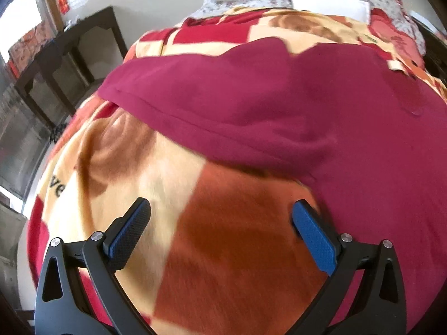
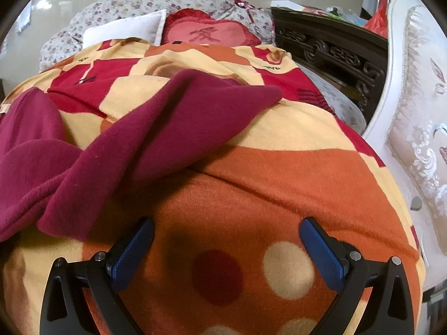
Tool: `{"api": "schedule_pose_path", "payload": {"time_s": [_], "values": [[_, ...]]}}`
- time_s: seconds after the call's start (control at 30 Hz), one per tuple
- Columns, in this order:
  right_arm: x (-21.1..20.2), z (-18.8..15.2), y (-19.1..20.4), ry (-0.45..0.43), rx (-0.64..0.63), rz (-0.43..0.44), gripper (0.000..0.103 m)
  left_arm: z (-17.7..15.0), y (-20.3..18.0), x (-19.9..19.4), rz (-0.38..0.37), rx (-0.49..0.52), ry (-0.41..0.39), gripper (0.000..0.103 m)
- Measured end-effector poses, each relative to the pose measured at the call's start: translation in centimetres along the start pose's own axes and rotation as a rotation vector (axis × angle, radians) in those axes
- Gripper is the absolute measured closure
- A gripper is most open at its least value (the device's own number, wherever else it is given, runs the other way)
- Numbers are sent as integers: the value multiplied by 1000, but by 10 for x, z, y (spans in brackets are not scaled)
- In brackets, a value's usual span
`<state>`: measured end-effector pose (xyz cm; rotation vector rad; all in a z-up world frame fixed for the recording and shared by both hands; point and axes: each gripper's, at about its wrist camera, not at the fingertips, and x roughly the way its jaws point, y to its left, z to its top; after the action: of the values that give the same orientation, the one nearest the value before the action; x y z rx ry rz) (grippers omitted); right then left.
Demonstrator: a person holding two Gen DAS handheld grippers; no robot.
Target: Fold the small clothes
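Lying ahead of both spread, empty claws, left claw (image 1: 220, 215), right claw (image 2: 226, 233), maroon garment (image 1: 279, 106) on blanket (image 1: 223, 251)

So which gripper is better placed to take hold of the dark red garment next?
Probably the left gripper: its right finger sits at the edge of the dark red fleece garment. The right gripper, also open, hangs over bare patterned blanket.

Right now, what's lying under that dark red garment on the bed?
The dark red fleece garment lies directly on the orange, cream and red patterned plush blanket. Whatever sits beneath the garment's own folds is covered and cannot be seen.
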<state>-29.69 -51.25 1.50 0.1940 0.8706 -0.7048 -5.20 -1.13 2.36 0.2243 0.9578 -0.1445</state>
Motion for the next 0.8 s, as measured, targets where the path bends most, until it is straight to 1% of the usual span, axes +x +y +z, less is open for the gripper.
{"api": "schedule_pose_path", "payload": {"time_s": [0.07,0.13,0.2,0.23,0.27,0.33,0.37,0.43,0.53,0.6,0.67,0.7,0.8], "values": [[-6,1,-7,22,11,70,0,-6,-7,-16,-21,21,-20,1],[-22,1,-12,40,12,139,0,-11,-11,-31,-59,33,-35,1],[-43,-2,-19,22,41,181,0,-13,-13,-44,-89,47,-50,1],[-62,-4,-25,1,49,216,0,-14,-16,-50,-95,55,-57,1],[-78,-3,-28,-14,38,225,0,-12,-15,-52,-101,57,-60,1],[-113,1,-32,-52,-24,212,0,-10,-18,-60,-126,53,-71,1],[-136,3,-37,-86,-59,199,0,-10,-19,-65,-140,47,-79,1],[-176,10,-50,-132,-112,152,0,-6,-23,-74,-179,27,-96,1],[-234,25,-65,-146,-212,114,0,-3,-29,-83,-232,3,-113,1],[-272,36,-77,-172,-257,85,0,-4,-34,-87,-260,6,-119,1],[-304,49,-91,-191,-259,84,0,-3,-41,-91,-273,23,-121,1],[-315,50,-96,-198,-252,86,0,-3,-44,-92,-276,33,-122,1],[-350,61,-110,-248,-203,90,0,-5,-50,-96,-275,67,-134,1]]}}
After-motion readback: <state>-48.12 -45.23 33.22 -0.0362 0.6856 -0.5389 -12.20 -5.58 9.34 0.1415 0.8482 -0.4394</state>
